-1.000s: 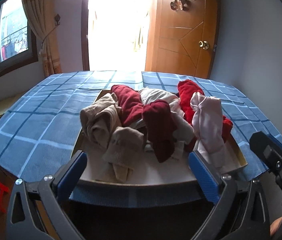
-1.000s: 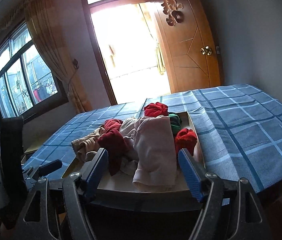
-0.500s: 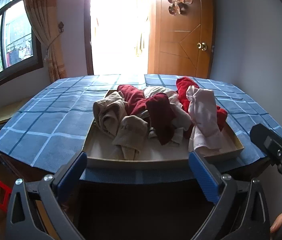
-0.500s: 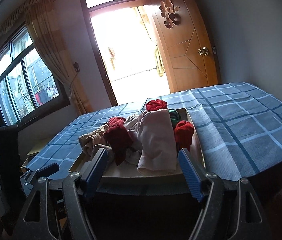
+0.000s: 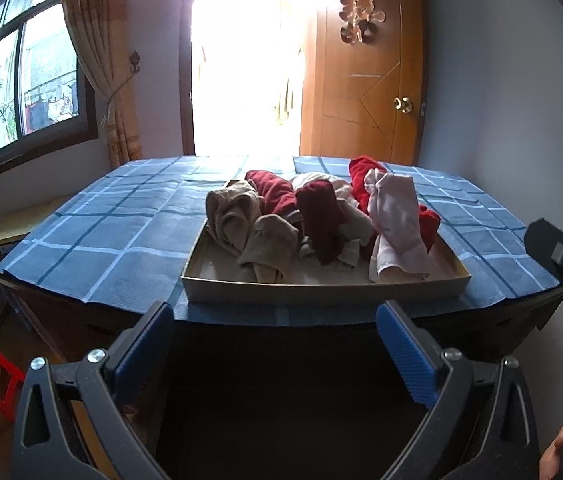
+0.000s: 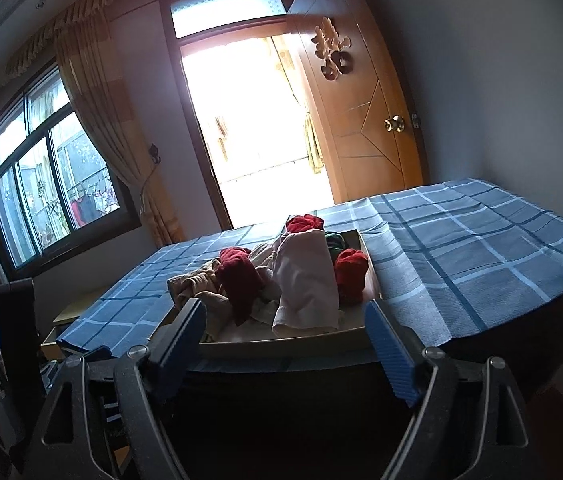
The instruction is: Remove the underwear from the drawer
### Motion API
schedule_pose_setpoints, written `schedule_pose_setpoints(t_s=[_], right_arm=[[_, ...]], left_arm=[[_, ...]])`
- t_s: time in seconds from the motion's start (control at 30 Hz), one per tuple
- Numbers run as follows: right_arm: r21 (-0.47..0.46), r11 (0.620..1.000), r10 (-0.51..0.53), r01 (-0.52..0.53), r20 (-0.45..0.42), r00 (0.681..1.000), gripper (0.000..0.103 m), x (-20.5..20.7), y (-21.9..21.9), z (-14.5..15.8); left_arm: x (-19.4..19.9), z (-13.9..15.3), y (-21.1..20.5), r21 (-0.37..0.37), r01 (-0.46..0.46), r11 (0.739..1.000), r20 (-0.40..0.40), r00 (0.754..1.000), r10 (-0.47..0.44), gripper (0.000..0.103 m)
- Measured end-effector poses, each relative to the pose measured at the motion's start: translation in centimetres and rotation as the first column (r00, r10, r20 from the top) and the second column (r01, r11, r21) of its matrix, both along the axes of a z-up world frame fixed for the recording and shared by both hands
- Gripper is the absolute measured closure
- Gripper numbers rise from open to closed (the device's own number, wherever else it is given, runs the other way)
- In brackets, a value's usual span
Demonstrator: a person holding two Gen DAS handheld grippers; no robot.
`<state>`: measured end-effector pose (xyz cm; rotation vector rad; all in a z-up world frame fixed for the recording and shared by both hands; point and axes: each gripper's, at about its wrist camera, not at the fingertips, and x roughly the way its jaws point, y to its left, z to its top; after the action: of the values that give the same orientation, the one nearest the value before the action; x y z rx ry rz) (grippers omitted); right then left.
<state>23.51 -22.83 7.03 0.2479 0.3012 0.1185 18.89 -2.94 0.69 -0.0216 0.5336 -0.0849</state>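
Item: shallow cream-coloured drawer tray [image 5: 321, 290], rectangular, low-walled, resting on a surface covered by a blue checked cloth [image 5: 113, 240], close to its near edge.

Contents: a loose heap of underwear [image 5: 317, 216], all inside the tray. Beige pieces [image 5: 237, 216] lie at the left; dark red pieces [image 5: 317, 216] in the middle; a pale pink garment [image 5: 395, 224] is draped at the right with its hem at the front wall; bright red pieces [image 6: 351, 272] sit behind and beside it. A green item shows at the back in the right wrist view.

Left gripper [image 5: 275, 344]: blue-padded fingers spread wide, empty, held in front of and below the tray's front wall, apart from it.

Right gripper [image 6: 285, 344]: fingers likewise wide apart and empty, just before the tray's front wall, roughly in line with the pale pink garment.

Step in hand, as judged: approach to a first pick; nothing is out of the drawer yet.

Handling notes: the pale pink garment lies on top and nearest, so it appears the easiest first pick. Advisable to come in over the front wall, close on a raised fold rather than flat cloth, and lift straight up. Pieces overlap, so neighbours may trail along; the light tray may slide if dragged.
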Motion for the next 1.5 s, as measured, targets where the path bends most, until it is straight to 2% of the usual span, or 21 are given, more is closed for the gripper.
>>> schedule_pose_setpoints(t_s=[0.17, 0.37, 0.53, 1.5], right_arm=[[0.002, 1.000, 0.008, -0.008, 0.017, 1.000, 0.019, -1.2, 0.2, 0.3], [-0.023, 1.000, 0.011, -0.010, 0.040, 0.999, 0.019, -3.0, 0.8, 0.6], [-0.013, 1.000, 0.014, -0.013, 0.052, 0.999, 0.019, -3.9, 0.7, 1.0], [-0.012, 1.000, 0.016, -0.015, 0.069, 0.997, 0.019, -4.7, 0.8, 1.6]], left_arm=[[-1.6, 0.6, 0.3, 0.038, -0.019, 0.999, 0.052, 0.999, 0.017, 0.000], [-3.1, 1.4, 0.7, 0.030, -0.018, 0.999, 0.077, 0.997, 0.016, 0.000], [-4.1, 2.1, 0.4, 0.059, -0.014, 0.998, 0.103, 0.995, 0.008, 0.000], [-4.7, 2.7, 0.6, 0.053, -0.022, 0.998, 0.121, 0.993, 0.015, 0.000]])
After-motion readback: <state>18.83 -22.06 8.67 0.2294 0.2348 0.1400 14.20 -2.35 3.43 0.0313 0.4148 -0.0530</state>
